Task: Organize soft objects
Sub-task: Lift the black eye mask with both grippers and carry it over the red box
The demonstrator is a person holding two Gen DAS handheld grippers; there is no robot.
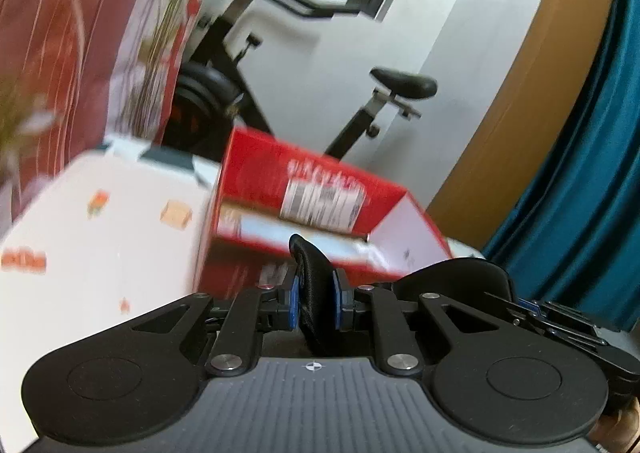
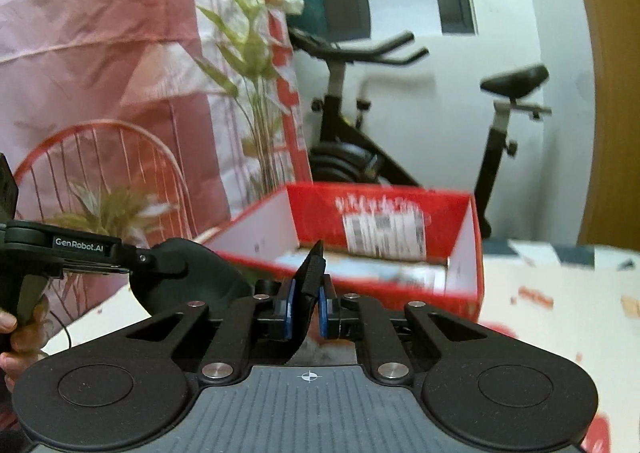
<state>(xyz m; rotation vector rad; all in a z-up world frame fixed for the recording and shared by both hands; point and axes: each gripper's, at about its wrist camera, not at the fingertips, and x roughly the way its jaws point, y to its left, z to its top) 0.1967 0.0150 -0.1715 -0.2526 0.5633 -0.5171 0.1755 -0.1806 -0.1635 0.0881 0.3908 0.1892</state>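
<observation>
Gripping one black soft eye mask (image 1: 452, 277) between them, the left gripper (image 1: 315, 299) and right gripper (image 2: 307, 309) each clench an end. It hangs just before the open red box (image 2: 384, 229).

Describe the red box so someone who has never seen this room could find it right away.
Find the black exercise bike against the white wall. Just in front of it stands the red box, open on top, white inside, with a barcode label on its far wall. It is the only red box; the surface beside it is white.

Black strap (image 1: 314, 293), red box (image 2: 384, 213) (white-lined)
</observation>
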